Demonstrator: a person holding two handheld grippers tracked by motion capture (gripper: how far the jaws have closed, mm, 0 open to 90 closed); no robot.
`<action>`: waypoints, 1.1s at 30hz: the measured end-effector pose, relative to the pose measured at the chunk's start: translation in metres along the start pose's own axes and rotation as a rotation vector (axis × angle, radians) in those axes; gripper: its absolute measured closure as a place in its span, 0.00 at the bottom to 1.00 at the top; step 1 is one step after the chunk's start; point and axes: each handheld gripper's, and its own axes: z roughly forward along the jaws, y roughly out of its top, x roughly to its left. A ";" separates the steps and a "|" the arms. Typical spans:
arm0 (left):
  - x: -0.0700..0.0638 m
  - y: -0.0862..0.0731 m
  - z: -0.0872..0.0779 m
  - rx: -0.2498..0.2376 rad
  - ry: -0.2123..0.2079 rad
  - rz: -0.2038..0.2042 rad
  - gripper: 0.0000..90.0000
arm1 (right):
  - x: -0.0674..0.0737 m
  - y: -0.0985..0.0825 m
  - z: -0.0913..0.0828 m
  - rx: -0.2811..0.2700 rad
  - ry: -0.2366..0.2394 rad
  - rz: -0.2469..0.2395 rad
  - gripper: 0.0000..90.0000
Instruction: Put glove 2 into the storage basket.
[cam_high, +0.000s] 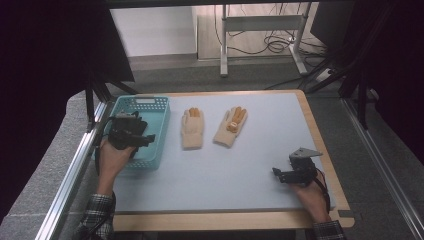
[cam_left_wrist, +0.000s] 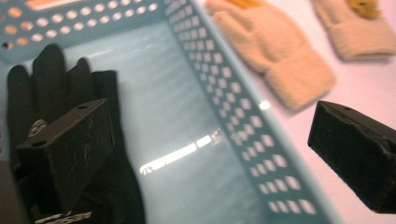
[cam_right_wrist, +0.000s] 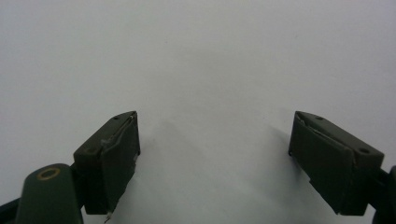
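Black glove (cam_left_wrist: 51, 107) lay flat in the basket (cam_left_wrist: 219, 93), a teal perforated one at the table's left edge, with its fingers pointing toward the far wall of the basket. The table (cam_high: 240, 165) had a pale grey-blue top with a light wood border, and it stood in a dim room over grey flooring, with the metal legs of another table and loose cables on the floor beyond it. Two cream gloves (cam_high: 192, 128) (cam_high: 230, 126) with orange fingertips lay side by side on the tabletop just right of the basket, cuffs toward the person. The left gripper (cam_high: 134, 136) hung over the basket with its jaws spread wide and nothing between them; in the left gripper view one jaw stood directly above the black glove's palm, though contact could not be made out, while the other jaw reached past the basket's right wall over the table. The right gripper (cam_high: 285, 176) sat near the table's front right corner, well apart from all the gloves, its jaws also wide open over bare tabletop.
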 end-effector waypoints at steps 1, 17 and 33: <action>-0.004 0.000 -0.001 -0.006 -0.003 0.009 0.01 | 0.000 0.000 0.000 0.000 0.000 0.000 0.18; -0.082 -0.010 -0.011 -0.120 -0.120 0.146 0.01 | 0.000 0.000 0.000 0.001 -0.003 0.001 0.18; -0.140 -0.056 0.024 -0.108 -0.204 0.218 0.01 | 0.001 0.000 0.000 0.001 -0.007 0.004 0.18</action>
